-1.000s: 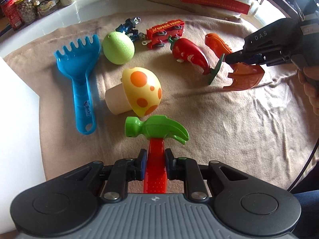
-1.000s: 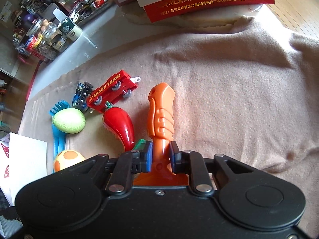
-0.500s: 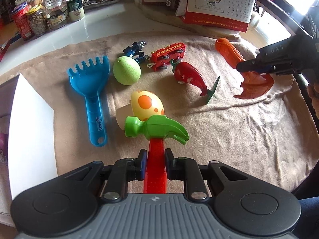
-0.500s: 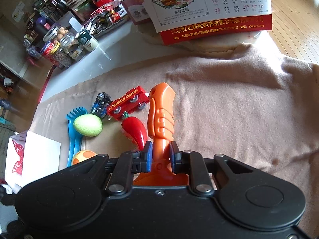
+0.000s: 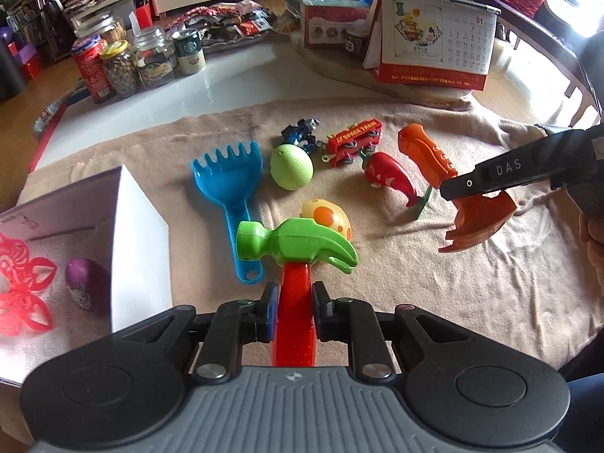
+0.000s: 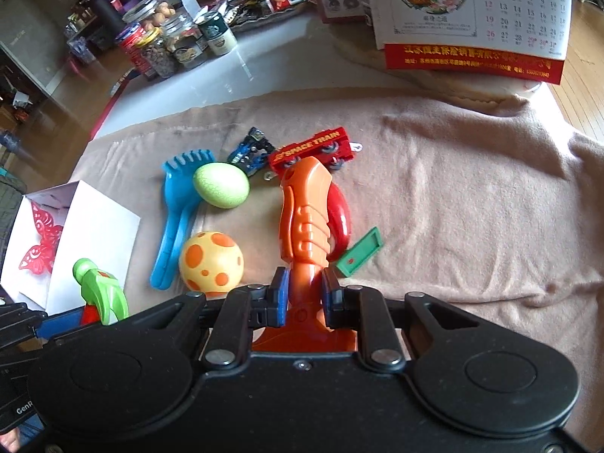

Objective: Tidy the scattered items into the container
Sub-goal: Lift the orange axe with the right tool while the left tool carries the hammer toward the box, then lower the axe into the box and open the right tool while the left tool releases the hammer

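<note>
My left gripper (image 5: 293, 311) is shut on the red handle of a toy hammer (image 5: 298, 241) with a green head, held above the cloth. My right gripper (image 6: 305, 298) is shut on an orange toy rake (image 6: 306, 219) by its neck, lifted off the cloth; it also shows in the left wrist view (image 5: 426, 158). A white box (image 5: 124, 226) stands at the left, holding a purple egg (image 5: 81, 283). On the beige cloth lie a blue rake (image 5: 230, 188), a green egg (image 5: 291, 166), a spotted mushroom (image 6: 210, 260), a red chili (image 5: 390, 179), a red train (image 5: 355, 137) and a blue car (image 5: 302, 132).
Jars and cans (image 5: 132, 64) stand at the far left of the white table. A desk calendar (image 5: 434, 45) stands at the far right. A red paper butterfly (image 5: 19, 283) decorates the box. The beige cloth (image 6: 472, 207) spreads to the right.
Both grippers have risen and pulled back with their toys. The left gripper has shifted toward the white box, whose inside with the purple egg now shows.
</note>
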Available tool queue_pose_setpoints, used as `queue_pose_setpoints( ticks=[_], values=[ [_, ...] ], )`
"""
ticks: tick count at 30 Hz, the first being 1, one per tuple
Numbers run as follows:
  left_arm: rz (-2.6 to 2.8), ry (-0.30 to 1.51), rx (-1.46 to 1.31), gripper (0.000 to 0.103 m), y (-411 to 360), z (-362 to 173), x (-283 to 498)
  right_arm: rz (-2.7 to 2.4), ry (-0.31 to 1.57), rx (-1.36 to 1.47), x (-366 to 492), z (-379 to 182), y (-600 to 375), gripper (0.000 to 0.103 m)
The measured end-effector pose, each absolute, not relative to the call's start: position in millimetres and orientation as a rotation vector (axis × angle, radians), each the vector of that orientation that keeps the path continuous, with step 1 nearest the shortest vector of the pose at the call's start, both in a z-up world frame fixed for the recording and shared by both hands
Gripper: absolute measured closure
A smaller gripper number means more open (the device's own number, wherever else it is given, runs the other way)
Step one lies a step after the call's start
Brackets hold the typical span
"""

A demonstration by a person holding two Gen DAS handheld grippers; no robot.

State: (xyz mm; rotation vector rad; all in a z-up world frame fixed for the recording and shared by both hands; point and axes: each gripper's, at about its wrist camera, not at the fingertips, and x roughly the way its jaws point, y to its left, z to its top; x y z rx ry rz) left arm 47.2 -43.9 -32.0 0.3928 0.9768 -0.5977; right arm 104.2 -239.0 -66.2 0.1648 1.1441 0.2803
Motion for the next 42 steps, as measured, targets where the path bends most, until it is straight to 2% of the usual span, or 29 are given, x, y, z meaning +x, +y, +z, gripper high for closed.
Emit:
queue_pose_setpoints(
  ticks=[12,19,30,38,42],
  values=[
    [-0.474,0.837,0.315,0.084,27,65,64,0.469,1.012,0.06,90,32,-131,0.085],
    [-0.35,0.809,0.275,0.084,93,97,101,0.607,0.99,-0.012,90,58,-45,0.085],
    [-0.197,0.85,0.209,0.084,174,91,161,0.699,1.086,-0.139,97,12,69,0.085],
    [-0.165,0.899,0.194,0.084,194,65,181,0.728,1.165,-0.209,93,-36,121,0.085],
    [-0.152,0.923,0.198,0.084,197,52,187,0.721,1.15,-0.197,92,-43,125,0.081]
  ],
)
